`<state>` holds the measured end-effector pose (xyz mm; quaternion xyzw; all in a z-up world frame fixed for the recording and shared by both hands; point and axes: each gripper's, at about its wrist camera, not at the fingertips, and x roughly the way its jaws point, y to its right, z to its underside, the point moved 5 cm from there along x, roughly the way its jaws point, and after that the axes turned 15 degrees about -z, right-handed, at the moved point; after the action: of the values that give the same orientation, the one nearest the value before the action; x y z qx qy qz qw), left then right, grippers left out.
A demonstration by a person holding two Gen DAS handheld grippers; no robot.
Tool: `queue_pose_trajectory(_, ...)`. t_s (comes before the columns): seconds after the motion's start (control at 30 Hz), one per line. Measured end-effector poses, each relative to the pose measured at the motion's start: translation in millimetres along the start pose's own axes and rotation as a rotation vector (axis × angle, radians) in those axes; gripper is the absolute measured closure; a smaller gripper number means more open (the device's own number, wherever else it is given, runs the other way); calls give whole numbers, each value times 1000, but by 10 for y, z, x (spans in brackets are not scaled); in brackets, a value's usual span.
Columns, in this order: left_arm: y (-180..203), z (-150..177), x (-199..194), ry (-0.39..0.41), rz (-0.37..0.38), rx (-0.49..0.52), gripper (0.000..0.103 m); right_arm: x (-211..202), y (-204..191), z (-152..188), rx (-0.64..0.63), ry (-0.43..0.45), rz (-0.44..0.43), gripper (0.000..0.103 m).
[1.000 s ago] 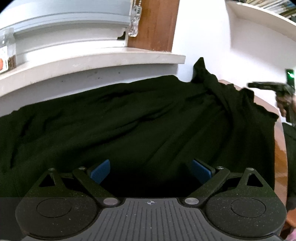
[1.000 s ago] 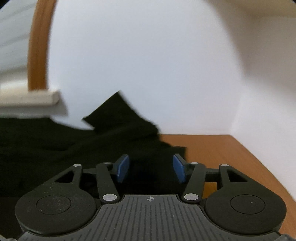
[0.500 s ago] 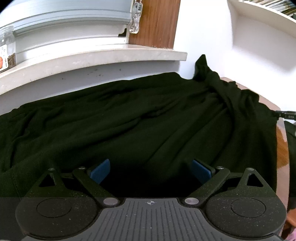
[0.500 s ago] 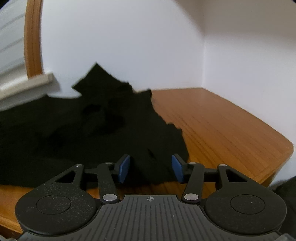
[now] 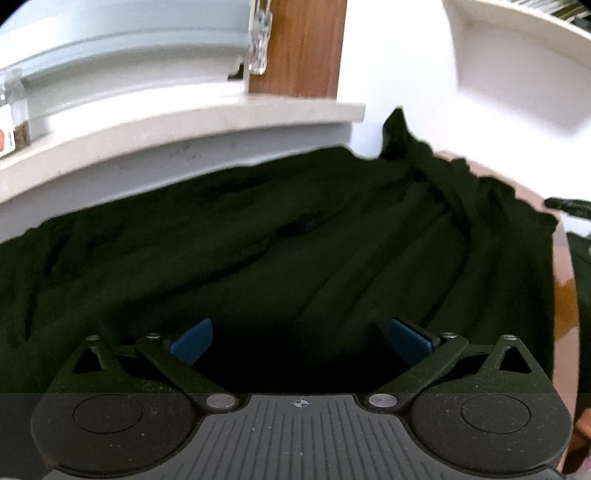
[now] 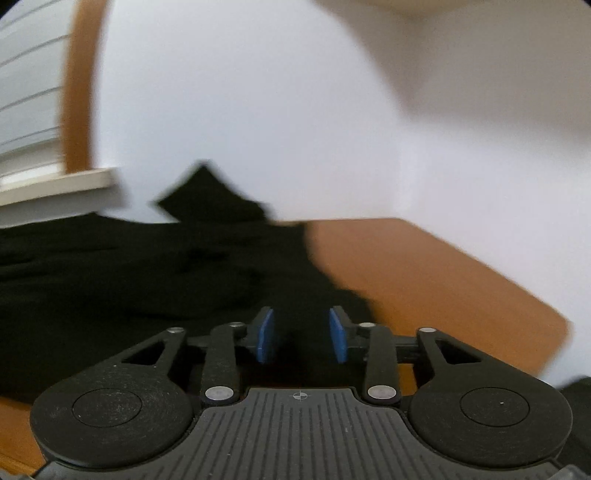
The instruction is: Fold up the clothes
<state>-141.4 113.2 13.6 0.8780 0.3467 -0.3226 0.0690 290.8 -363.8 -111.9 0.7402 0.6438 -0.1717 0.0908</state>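
A black garment [image 5: 295, 240] lies rumpled across the wooden table, with one corner riding up the white wall. My left gripper [image 5: 301, 339] is open wide just over the garment's near part, nothing between its blue pads [image 5: 192, 341]. In the right wrist view the same garment [image 6: 129, 273] covers the left half of the table. My right gripper [image 6: 302, 336] straddles its right-hand edge. The jaws are partly closed, a gap still showing, with black cloth lying between them. The right gripper's tip [image 5: 569, 206] shows at the far right of the left wrist view.
Bare wooden table [image 6: 424, 280] runs to the right of the garment up to a white wall corner. A white windowsill [image 5: 184, 125] with a jar [image 5: 14, 122] sits behind the cloth. A wooden frame [image 5: 299, 48] and a white shelf [image 5: 517, 22] are above.
My right gripper's jaws have narrowed around the garment's right edge, and its view has swung back towards the wall. My left gripper has stayed open and almost still.
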Motion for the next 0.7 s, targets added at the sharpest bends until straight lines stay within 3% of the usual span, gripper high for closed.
queue_pose_trajectory(0.13,-49,15,-114,21,-4,17,4,378,-433,-162,29,-48,-163,56)
queue_pose_trajectory(0.27,-270,108,-302,13,-43,46,7,825,-828,-338,36,-127,-249,54)
queue_pose_trajectory(0.4,-619,263,-494,-21,-82,20,28,1191,-1037,-454,31,-195,-219,40)
queue_pose_trajectory(0.57,-832,492,-657,-59,-65,-1,30,1504,-977,-438,56,-225,-123,39)
queue_pose_trajectory(0.7,-869,617,-718,-68,-63,6,37,1597,-882,-361,78,-208,-120,39)
